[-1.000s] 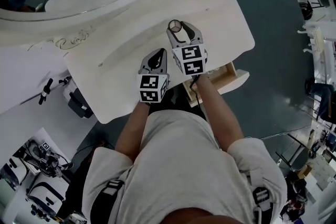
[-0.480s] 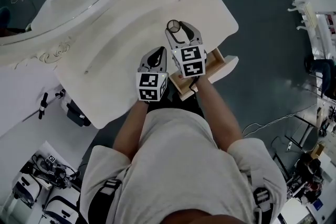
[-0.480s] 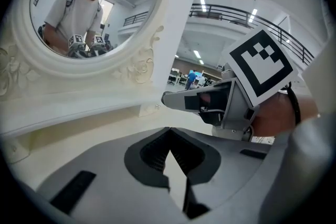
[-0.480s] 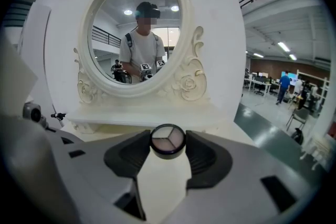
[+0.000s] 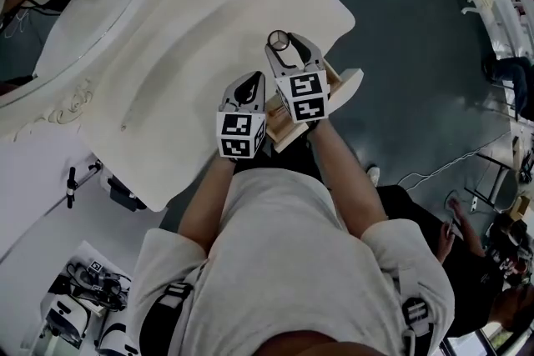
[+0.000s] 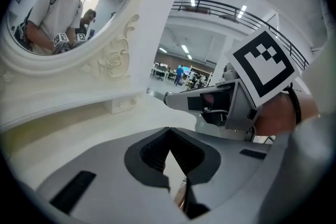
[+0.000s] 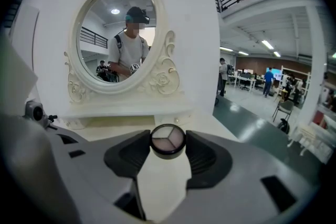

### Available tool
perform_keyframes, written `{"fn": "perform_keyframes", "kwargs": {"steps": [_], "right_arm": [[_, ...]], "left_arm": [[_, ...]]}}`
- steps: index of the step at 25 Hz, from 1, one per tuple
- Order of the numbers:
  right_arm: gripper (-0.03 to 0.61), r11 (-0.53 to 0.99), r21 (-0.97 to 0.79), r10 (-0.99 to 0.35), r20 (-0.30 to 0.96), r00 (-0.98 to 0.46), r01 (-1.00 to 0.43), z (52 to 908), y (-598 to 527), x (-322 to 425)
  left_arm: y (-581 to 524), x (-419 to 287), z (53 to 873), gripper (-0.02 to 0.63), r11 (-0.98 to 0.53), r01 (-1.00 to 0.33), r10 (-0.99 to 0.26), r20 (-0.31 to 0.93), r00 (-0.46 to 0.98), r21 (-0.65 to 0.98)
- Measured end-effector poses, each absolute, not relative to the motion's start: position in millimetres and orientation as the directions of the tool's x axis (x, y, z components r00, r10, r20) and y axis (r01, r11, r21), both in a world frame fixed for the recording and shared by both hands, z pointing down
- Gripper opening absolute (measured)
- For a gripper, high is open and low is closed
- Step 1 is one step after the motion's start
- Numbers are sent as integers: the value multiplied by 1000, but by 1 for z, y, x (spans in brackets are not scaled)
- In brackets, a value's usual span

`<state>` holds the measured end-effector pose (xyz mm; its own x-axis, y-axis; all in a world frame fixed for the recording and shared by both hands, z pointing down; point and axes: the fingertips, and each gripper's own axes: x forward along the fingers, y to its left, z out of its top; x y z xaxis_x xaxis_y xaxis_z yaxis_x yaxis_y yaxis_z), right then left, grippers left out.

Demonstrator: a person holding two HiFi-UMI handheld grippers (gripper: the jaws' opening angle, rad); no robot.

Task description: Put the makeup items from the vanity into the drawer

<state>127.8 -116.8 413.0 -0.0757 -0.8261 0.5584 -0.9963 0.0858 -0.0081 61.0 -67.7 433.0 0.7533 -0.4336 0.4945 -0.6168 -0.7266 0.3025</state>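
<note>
My right gripper [image 5: 284, 43] is shut on a round eyeshadow compact [image 5: 278, 40] and holds it over the right end of the white vanity top [image 5: 183, 62]. In the right gripper view the compact [image 7: 168, 140] shows three pale shades in a black rim, pinched at the fingertips. The wooden drawer [image 5: 338, 89] stands pulled out just right of and below that gripper. My left gripper [image 5: 249, 86] hovers beside it on the left, and in its own view its jaws [image 6: 169, 132] meet with nothing between them.
An oval mirror [image 7: 119, 39] in a carved white frame stands at the back of the vanity and reflects the person. Dark floor lies right of the vanity. A black device [image 5: 125, 194] sits by its left leg, and another person [image 5: 455, 233] is at the lower right.
Both grippers have moved together toward the vanity's right end. The open drawer, earlier down to their right, now lies close beside the right gripper. The compact stays gripped.
</note>
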Motion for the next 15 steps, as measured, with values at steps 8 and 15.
{"fn": "perform_keyframes", "kwargs": {"steps": [8, 15], "right_arm": [[221, -7, -21, -822, 570, -6, -1000, 417, -87, 170], [221, -9, -33, -817, 577, -12, -999, 429, -61, 188]], "left_arm": [[-49, 97, 436, 6, -773, -559, -369, 504, 781, 300], [-36, 113, 447, 6, -789, -538, -333, 530, 780, 296]]}}
